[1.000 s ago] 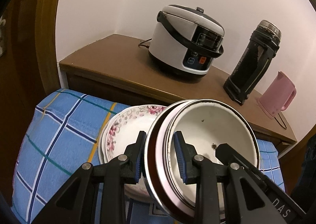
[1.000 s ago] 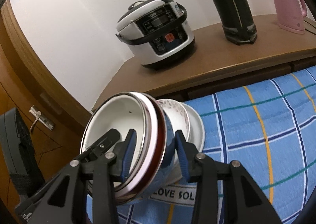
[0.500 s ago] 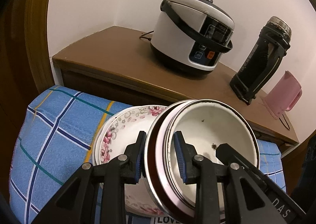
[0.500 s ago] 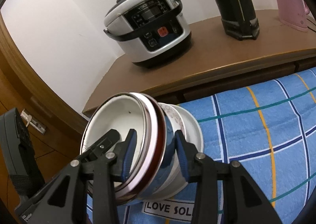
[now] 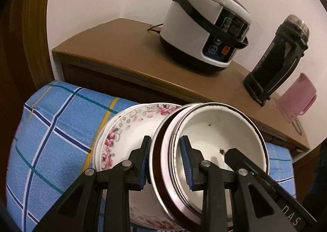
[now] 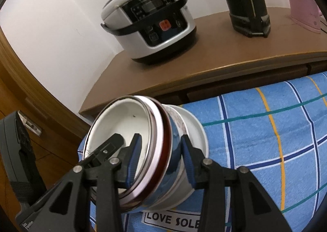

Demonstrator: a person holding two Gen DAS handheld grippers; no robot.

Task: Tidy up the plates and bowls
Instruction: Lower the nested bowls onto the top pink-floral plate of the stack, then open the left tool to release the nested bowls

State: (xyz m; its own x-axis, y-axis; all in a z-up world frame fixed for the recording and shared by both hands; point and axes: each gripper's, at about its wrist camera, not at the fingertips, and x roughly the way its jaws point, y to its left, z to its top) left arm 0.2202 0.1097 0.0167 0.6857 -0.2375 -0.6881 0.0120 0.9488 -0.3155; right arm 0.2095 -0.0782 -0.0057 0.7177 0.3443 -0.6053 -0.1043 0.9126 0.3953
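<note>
Two hand-held grippers, both clamped on the same stack of bowls (image 5: 220,142): we have the left hand-held gripper (image 5: 165,162) pinching the near rim on one side, one pad inside the white top bowl, the other outside against the dark red band. Right hand-held gripper (image 6: 161,160) holds the opposite rim the same way, inner pad in the bowl, outer pad on the blue wall. Jaws narrow on both, set by the rim thickness.

Stack is tilted, mouth toward the left camera, and sits over the floral plate (image 5: 122,136), which lies on the blue checked cloth (image 5: 55,129). We can't tell if the stack's base touches the plate; the grippers hide that edge.

Room: cloth is open to the left of the plate in the left view and to the right in the right view. Just behind the plate is the front edge of the brown tabletop (image 5: 126,48), carrying the rice cooker (image 5: 206,31), black flask (image 5: 278,60) and pink jug (image 5: 296,99), all well apart from the stack.
</note>
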